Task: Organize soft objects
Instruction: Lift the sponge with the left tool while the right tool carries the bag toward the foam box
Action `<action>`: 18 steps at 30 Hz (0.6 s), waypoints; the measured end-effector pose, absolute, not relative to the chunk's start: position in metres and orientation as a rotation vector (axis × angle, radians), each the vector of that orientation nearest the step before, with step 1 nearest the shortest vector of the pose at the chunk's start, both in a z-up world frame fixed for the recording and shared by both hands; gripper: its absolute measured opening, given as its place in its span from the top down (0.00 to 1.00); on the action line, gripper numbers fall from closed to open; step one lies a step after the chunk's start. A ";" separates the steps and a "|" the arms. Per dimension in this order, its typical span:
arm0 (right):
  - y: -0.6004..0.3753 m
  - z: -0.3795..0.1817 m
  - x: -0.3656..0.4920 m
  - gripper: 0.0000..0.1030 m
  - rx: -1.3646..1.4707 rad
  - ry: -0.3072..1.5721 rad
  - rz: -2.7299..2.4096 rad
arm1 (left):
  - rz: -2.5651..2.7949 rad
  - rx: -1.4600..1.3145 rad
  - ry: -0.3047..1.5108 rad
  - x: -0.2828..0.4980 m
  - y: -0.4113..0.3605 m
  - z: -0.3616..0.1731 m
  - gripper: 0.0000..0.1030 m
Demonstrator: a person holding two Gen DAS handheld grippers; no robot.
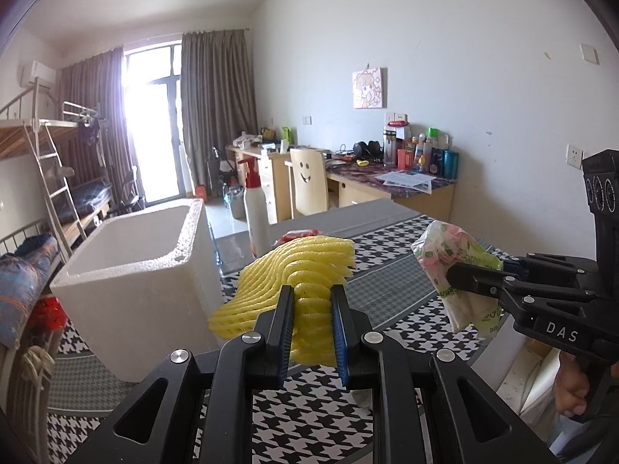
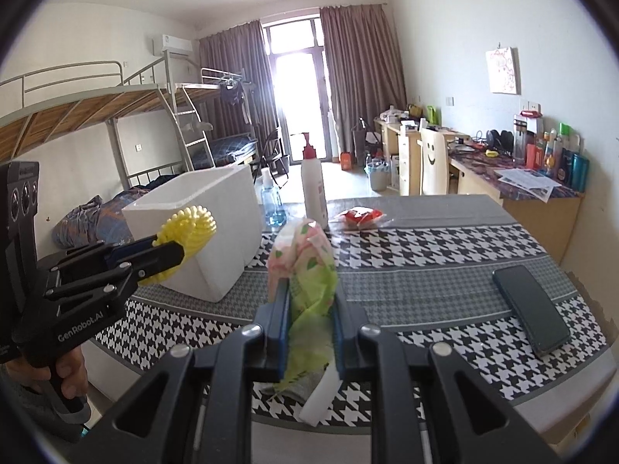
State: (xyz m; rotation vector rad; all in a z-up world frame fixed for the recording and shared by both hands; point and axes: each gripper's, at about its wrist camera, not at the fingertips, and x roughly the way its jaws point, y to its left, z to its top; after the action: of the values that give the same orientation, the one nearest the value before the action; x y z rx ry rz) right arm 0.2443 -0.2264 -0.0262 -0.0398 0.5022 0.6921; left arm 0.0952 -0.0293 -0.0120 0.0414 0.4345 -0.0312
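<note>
**Holding two soft items above the checked surface**

Spreading across both views, the surface wears a black-and-white houndstooth cloth with grey bands. On its left part stands an open white foam box, tall-walled. Behind it a white pump bottle with a red top stands near a blue spray bottle. A dark phone lies flat toward the right edge, well apart from the box. The left tool is pinching a yellow foam net sleeve, held in the air just beside the box. The right tool is clamped on a floral tissue pack, lifted above the cloth. A small red packet rests near the pump bottle.
</note>
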 end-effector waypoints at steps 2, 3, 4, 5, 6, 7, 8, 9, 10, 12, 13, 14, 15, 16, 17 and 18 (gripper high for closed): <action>-0.226 -0.024 0.243 0.79 -0.043 0.495 0.693 | -0.033 0.045 0.426 0.093 -0.029 -0.010 0.81; -0.225 -0.023 0.243 0.79 -0.044 0.491 0.694 | -0.032 0.047 0.419 0.093 -0.028 -0.009 0.81; -0.225 -0.022 0.244 0.79 -0.045 0.489 0.695 | -0.032 0.050 0.416 0.094 -0.028 -0.007 0.81; -0.225 -0.021 0.243 0.79 -0.047 0.485 0.695 | -0.032 0.052 0.413 0.095 -0.028 -0.006 0.81; -0.225 -0.020 0.243 0.79 -0.047 0.480 0.696 | -0.032 0.052 0.411 0.096 -0.028 -0.004 0.81; -0.225 -0.020 0.243 0.79 -0.046 0.477 0.697 | -0.033 0.050 0.408 0.096 -0.027 -0.003 0.81; -0.225 -0.018 0.243 0.79 -0.046 0.472 0.698 | -0.033 0.050 0.407 0.097 -0.027 -0.002 0.81; -0.225 -0.017 0.242 0.79 -0.045 0.464 0.697 | -0.030 0.053 0.403 0.098 -0.026 0.000 0.81; -0.224 -0.015 0.242 0.79 -0.044 0.461 0.697 | -0.030 0.054 0.399 0.098 -0.026 0.002 0.81; -0.223 -0.012 0.242 0.79 -0.043 0.450 0.697 | -0.030 0.058 0.391 0.099 -0.027 0.005 0.81; -0.223 -0.011 0.244 0.79 -0.042 0.448 0.696 | -0.033 0.060 0.386 0.099 -0.027 0.007 0.81; -0.223 -0.010 0.244 0.79 -0.041 0.446 0.696 | -0.034 0.060 0.384 0.098 -0.028 0.007 0.81; -0.223 -0.009 0.245 0.79 -0.039 0.445 0.694 | -0.030 0.063 0.379 0.098 -0.027 0.009 0.81; -0.223 -0.009 0.246 0.79 -0.039 0.445 0.693 | -0.029 0.065 0.378 0.100 -0.026 0.010 0.81; -0.222 -0.008 0.247 0.79 -0.038 0.443 0.692 | -0.027 0.066 0.374 0.099 -0.025 0.011 0.81; -0.222 -0.007 0.247 0.79 -0.038 0.442 0.692 | -0.026 0.066 0.370 0.099 -0.024 0.012 0.81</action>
State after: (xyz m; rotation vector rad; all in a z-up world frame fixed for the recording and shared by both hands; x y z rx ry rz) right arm 0.2474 -0.2222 -0.0070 -0.0379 0.4422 0.6919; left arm 0.0993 -0.0240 0.0125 0.0661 0.3704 -0.0262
